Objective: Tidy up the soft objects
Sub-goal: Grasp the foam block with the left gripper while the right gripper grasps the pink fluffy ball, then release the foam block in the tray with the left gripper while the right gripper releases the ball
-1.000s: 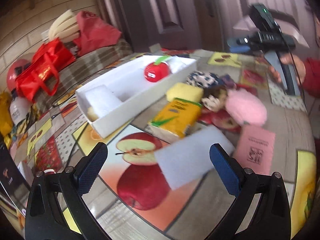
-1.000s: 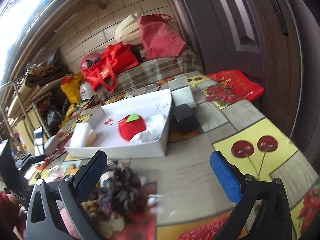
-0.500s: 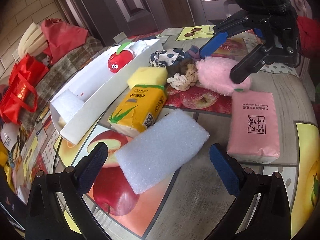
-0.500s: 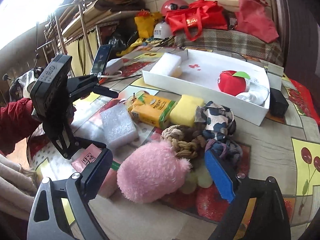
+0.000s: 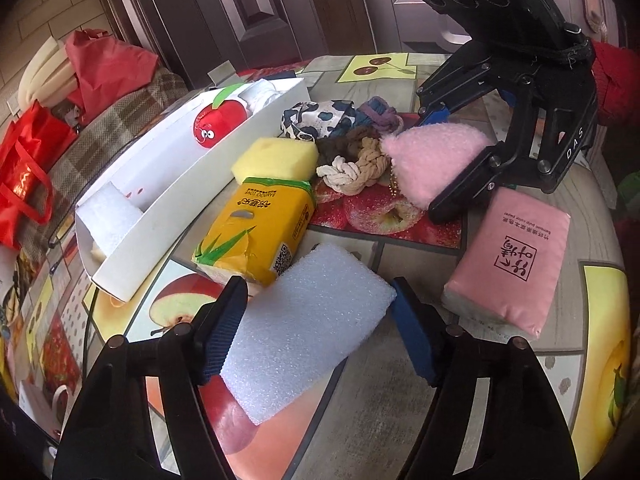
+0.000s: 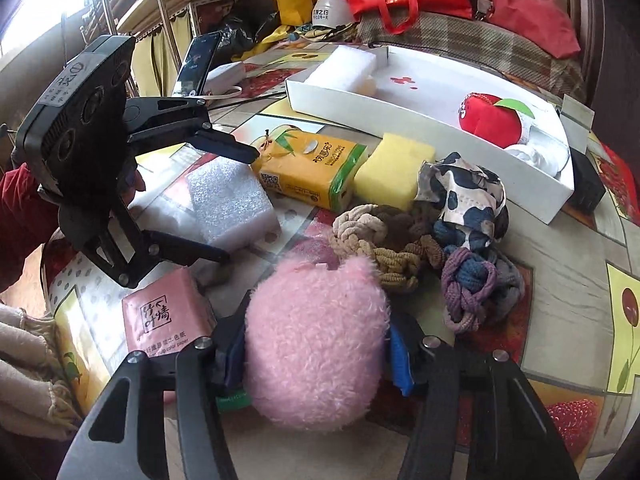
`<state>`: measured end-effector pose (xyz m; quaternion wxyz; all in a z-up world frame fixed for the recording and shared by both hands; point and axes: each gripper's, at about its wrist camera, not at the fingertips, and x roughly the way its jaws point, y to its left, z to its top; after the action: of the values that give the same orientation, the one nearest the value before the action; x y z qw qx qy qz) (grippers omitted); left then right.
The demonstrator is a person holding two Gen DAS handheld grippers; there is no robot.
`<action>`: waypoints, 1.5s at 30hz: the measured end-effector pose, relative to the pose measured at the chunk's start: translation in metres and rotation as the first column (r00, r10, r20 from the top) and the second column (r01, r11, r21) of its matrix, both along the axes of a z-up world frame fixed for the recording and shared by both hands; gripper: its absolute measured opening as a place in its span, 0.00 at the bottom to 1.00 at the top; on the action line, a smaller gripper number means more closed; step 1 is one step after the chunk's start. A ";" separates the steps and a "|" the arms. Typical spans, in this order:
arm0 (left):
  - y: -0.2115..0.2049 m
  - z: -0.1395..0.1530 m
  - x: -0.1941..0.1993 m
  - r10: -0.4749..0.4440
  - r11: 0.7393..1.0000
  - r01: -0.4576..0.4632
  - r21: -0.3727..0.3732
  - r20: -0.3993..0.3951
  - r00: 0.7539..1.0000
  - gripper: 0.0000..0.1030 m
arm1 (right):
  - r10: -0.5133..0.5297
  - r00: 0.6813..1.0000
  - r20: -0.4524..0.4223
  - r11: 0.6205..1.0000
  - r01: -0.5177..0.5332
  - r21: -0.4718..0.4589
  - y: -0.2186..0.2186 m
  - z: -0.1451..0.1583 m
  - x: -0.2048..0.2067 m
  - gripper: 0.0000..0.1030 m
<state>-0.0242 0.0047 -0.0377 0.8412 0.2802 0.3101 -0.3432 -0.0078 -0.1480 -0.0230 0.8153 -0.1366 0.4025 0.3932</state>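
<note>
Both tools have dropped from wide open onto their targets: the left tool [image 5: 316, 320] now clenches the white foam block [image 5: 308, 324] near the desk's front edge, the right tool [image 6: 316, 356] squeezes the pink plush [image 6: 316, 340] mid-desk. Two pickups under way (box next, I'd judge). Count: two foam blocks, two tissue packs, one yellow sponge [image 5: 276, 158], one red plush tomato [image 5: 218, 122] in the white box [image 5: 160, 200].

White foam block [image 5: 308, 320] lies flat near table edge, w/ yellow tissue pack [image 5: 256, 228] touching its far corner. Pink plush [image 6: 316, 344] sits beside rope knots [image 6: 384, 240] & pink tissue pack [image 6: 164, 316]. Yellow sponge [image 6: 394, 170] rests against white tray [image 6: 440, 136], red apple plush [image 6: 492, 120] inside.
</note>
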 end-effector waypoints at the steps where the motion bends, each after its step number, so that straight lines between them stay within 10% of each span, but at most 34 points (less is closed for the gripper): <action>1: 0.000 0.000 0.000 0.000 1.000 0.000 -0.001 -0.002 1.000 0.69 | 0.005 1.000 0.001 1.000 -0.005 0.002 0.000 0.000 -0.001 0.53; 20: 0.021 0.020 0.015 -0.071 0.997 0.066 -0.039 -0.164 0.984 0.84 | -0.012 0.999 -0.031 0.999 0.014 0.050 -0.006 0.002 0.004 0.53; 28: 0.013 0.000 0.022 -0.099 0.986 0.126 0.110 -0.218 0.971 0.98 | -0.020 0.999 -0.049 0.997 0.023 0.069 -0.009 0.002 0.007 0.53; 30: 0.016 -0.001 0.031 -0.069 0.993 0.091 0.078 -0.253 0.965 0.97 | -0.020 0.999 -0.049 0.997 0.024 0.070 -0.009 0.002 0.007 0.53; 33: 0.024 0.001 0.037 -0.058 0.998 0.061 0.000 -0.284 0.957 0.69 | -0.020 0.999 -0.046 0.997 0.024 0.070 -0.010 0.003 0.007 0.53; 45: 0.037 0.011 0.004 0.106 0.991 -0.104 -0.078 0.013 0.994 0.60 | -0.077 0.995 0.066 0.981 0.063 0.182 -0.031 0.024 -0.007 0.53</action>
<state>-0.0202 0.0416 -0.0264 0.8709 0.2335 0.3037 -0.3078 -0.0144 -0.1794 0.0008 0.8517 -0.0623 0.3399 0.3939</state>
